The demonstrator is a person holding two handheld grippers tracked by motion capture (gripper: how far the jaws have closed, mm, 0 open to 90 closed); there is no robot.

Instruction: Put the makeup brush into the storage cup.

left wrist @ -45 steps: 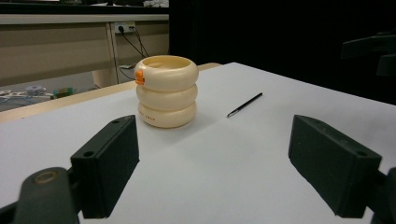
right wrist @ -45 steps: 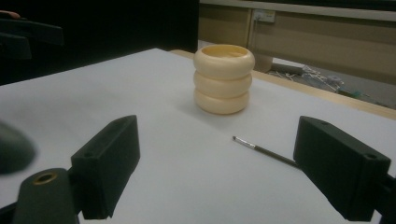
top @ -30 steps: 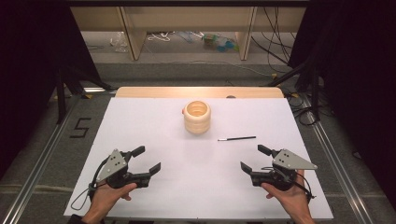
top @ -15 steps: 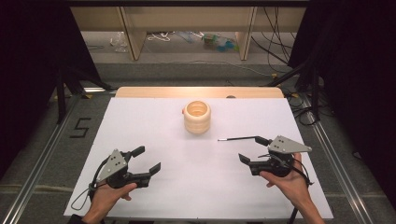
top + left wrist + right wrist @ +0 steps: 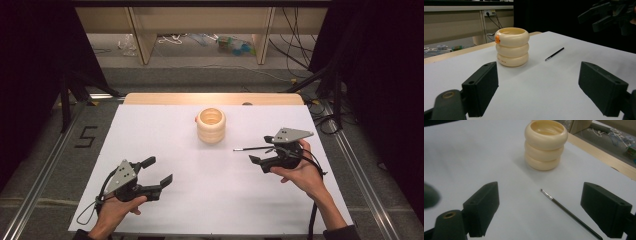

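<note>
The right claw [image 5: 260, 150] hangs over the brush [image 5: 569, 213], jaws wide apart, with the thin dark brush lying flat on the white surface [image 5: 165, 130] between them (its tip points toward the holder). The cream ringed holder [image 5: 211, 125] stands upright near the far edge, well apart from the brush. The left claw [image 5: 159, 171], also spread open, rests low at the near left corner.
</note>
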